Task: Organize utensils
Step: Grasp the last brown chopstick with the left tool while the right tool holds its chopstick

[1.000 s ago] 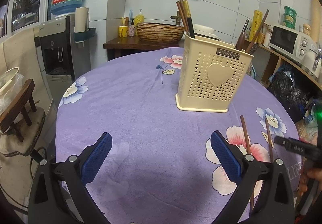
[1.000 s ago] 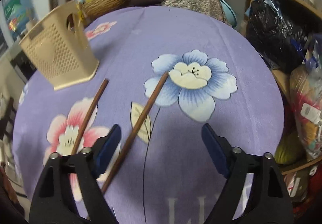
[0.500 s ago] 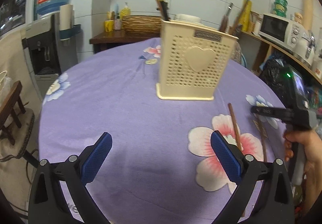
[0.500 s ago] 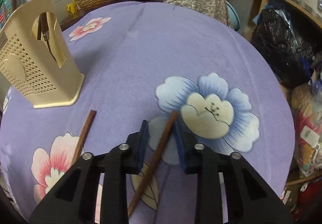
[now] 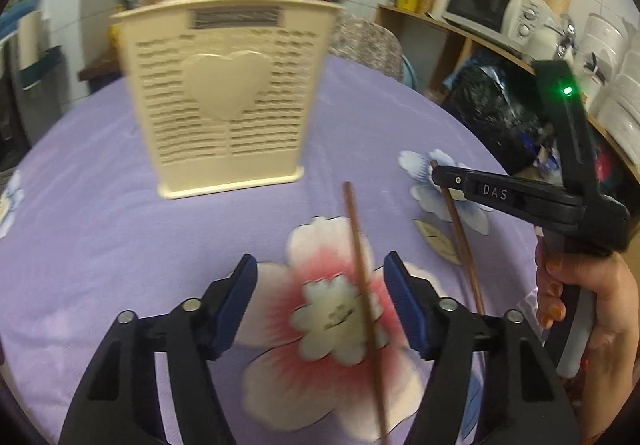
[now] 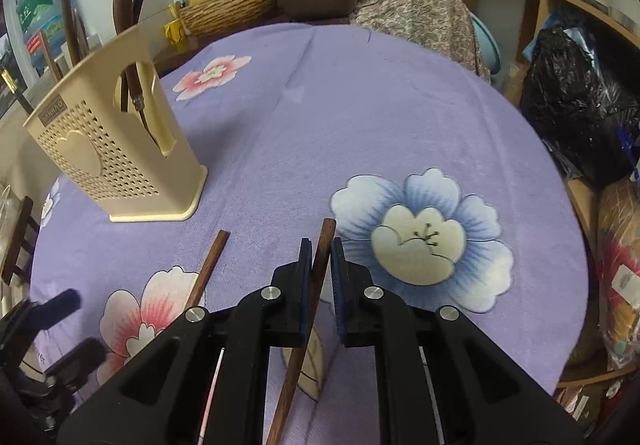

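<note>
Right gripper jaws clamped on right brown wooden chopstick; left gripper jaws, just closing, straddling left brown wooden chopstick untouched, for cream perforated plastic holder.

Utensil holder motion-blurred, label unreadable

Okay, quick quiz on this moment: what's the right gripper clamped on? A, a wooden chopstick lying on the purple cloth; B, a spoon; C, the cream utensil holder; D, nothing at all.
A: in the right wrist view the right gripper has its blue pads pressed against a brown chopstick over the floral tablecloth, while the utensil holder stands apart.
</note>
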`<state>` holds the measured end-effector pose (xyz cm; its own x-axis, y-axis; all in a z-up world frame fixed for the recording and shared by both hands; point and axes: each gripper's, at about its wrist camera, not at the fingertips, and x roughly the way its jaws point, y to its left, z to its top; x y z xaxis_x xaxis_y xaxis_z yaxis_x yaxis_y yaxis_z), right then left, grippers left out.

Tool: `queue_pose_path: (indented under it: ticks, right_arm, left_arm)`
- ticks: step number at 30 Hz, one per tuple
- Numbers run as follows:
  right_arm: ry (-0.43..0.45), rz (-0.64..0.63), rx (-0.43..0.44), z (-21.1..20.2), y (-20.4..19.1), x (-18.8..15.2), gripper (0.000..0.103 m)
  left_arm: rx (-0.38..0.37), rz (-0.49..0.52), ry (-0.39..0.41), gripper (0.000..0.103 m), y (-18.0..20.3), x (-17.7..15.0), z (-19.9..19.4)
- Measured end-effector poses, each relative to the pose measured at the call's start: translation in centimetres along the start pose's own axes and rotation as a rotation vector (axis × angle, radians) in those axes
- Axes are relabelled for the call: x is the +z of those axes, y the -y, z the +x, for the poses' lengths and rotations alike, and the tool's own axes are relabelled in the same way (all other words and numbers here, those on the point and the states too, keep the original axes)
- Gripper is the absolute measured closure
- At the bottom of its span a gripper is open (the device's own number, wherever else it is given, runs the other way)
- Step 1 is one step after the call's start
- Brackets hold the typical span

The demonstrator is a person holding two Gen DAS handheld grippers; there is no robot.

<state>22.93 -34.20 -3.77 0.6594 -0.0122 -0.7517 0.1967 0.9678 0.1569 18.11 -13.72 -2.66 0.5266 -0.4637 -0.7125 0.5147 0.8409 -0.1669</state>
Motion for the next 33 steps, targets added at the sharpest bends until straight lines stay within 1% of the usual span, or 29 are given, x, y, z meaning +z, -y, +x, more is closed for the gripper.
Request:
queue_pose_path:
  ticks: [1, 2, 4, 6, 8, 10, 15, 17, 19, 22, 28, 31, 33]
  right_arm:
    - [-0.001, 0.006, 0.003, 0.0, 0.2, 0.0, 0.093]
    - [-0.001, 0.014, 0.006, 0.0, 0.5, 0.0, 0.093]
    - [0.001, 0.021, 0.005, 0.0, 0.9, 0.1, 0.093]
    - [-0.001, 0.026, 0.008, 0.0, 1.2, 0.0, 0.092]
    - [-0.001, 0.026, 0.008, -0.1, 1.3, -0.4, 0.092]
    - [-0.002, 0.03, 0.011, -0.1, 1.4, -0.6, 0.092]
    - [0.003, 0.033, 0.014, -0.3, 1.7, -0.7, 0.092]
    - [0.007, 0.036, 0.014, -0.3, 1.8, -0.7, 0.092]
    - [0.018, 0.039, 0.007, -0.6, 2.0, -0.7, 0.092]
    - [0.023, 0.04, 0.003, -0.8, 2.1, -0.7, 0.092]
    - [0.031, 0.047, 0.019, -1.1, 2.1, -0.8, 0.092]
    - [0.037, 0.056, 0.057, -1.4, 2.0, -0.8, 0.093]
    - [0.039, 0.07, 0.106, -1.7, 1.9, -0.8, 0.093]
  left_arm:
    - [-0.01, 0.008, -0.024, 0.049, 0.5, 0.4, 0.9]
    - [-0.029, 0.022, -0.06, 0.051, 1.2, 1.1, 2.4]
    - [-0.026, 0.034, -0.095, 0.06, 1.9, 1.8, 4.1]
    - [-0.008, 0.032, -0.118, 0.062, 2.4, 2.5, 5.6]
    - [-0.006, 0.034, -0.131, 0.064, 2.7, 3.1, 6.7]
    - [0.009, 0.046, -0.14, 0.07, 2.9, 3.5, 7.6]
    - [0.025, 0.054, -0.145, 0.072, 3.0, 4.1, 8.3]
    - [0.038, 0.06, -0.144, 0.076, 3.1, 4.4, 8.4]
    - [0.06, 0.076, -0.139, 0.085, 3.4, 4.5, 8.7]
    - [0.077, 0.079, -0.136, 0.094, 3.5, 4.8, 8.9]
    - [0.09, 0.102, -0.127, 0.094, 3.9, 4.9, 9.0]
    - [0.062, 0.08, -0.125, 0.095, 3.7, 4.9, 8.6]
    - [0.054, 0.065, -0.096, 0.095, 3.4, 5.0, 7.7]
